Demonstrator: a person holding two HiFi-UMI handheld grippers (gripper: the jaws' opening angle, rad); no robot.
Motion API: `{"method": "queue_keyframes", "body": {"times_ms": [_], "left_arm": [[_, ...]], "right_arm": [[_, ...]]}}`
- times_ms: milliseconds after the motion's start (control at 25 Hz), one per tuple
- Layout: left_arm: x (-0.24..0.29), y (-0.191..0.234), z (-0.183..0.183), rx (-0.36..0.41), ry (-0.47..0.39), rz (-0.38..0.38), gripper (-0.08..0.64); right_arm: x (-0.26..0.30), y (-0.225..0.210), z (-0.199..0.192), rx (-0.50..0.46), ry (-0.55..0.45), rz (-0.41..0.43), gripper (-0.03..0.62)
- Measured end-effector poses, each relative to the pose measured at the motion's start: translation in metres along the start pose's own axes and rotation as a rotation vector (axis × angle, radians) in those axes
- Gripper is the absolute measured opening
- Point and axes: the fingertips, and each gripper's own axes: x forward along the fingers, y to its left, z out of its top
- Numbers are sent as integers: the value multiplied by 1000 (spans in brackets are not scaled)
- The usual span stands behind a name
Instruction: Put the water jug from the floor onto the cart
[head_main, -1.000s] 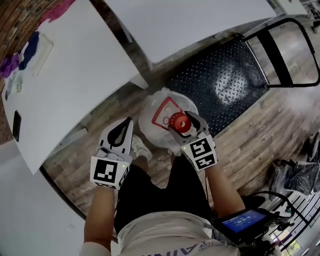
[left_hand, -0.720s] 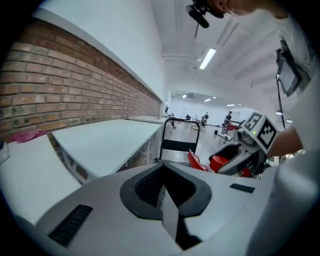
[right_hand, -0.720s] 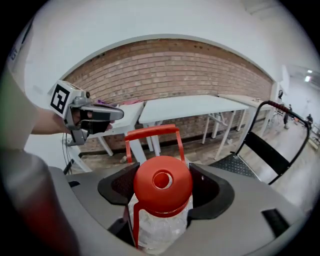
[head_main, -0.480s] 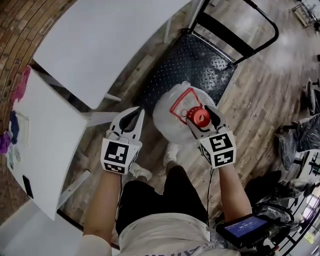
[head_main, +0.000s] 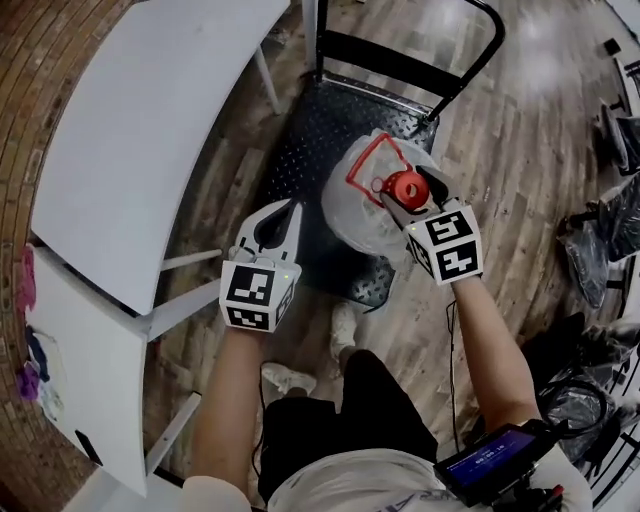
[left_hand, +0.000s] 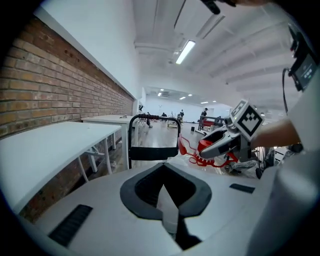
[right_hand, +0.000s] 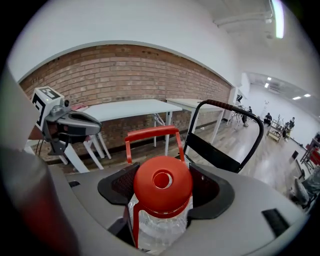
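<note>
Right gripper (head_main: 408, 190) clamped on water jug (head_main: 352, 215) neck over cart (head_main: 310, 130): lower straight, upright; left gripper (head_main: 280, 215) closed, empty

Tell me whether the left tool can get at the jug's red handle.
Probably yes: the left tool is empty beside the water jug, nothing between it and the red handle. Its jaws are together and would need opening. The right tool holds only the neck.

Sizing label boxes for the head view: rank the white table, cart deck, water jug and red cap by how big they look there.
Largest to smallest:
1. white table
2. cart deck
3. water jug, which is nearer the camera than the deck, so that gap is unsure
4. red cap
</note>
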Motion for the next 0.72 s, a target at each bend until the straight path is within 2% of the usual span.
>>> {"method": "queue_keyframes", "body": {"times_ms": [200, 400, 720], "left_arm": [[43, 8, 3, -40, -16, 34, 2], [56, 9, -1, -55, -3, 48, 1], [57, 20, -10, -55, 23, 59, 2]], "right_arm": [[42, -39, -25, 6, 25, -24, 314], [76, -54, -52, 36, 49, -24, 314], [100, -57, -43, 64, 11, -48, 314]]}}
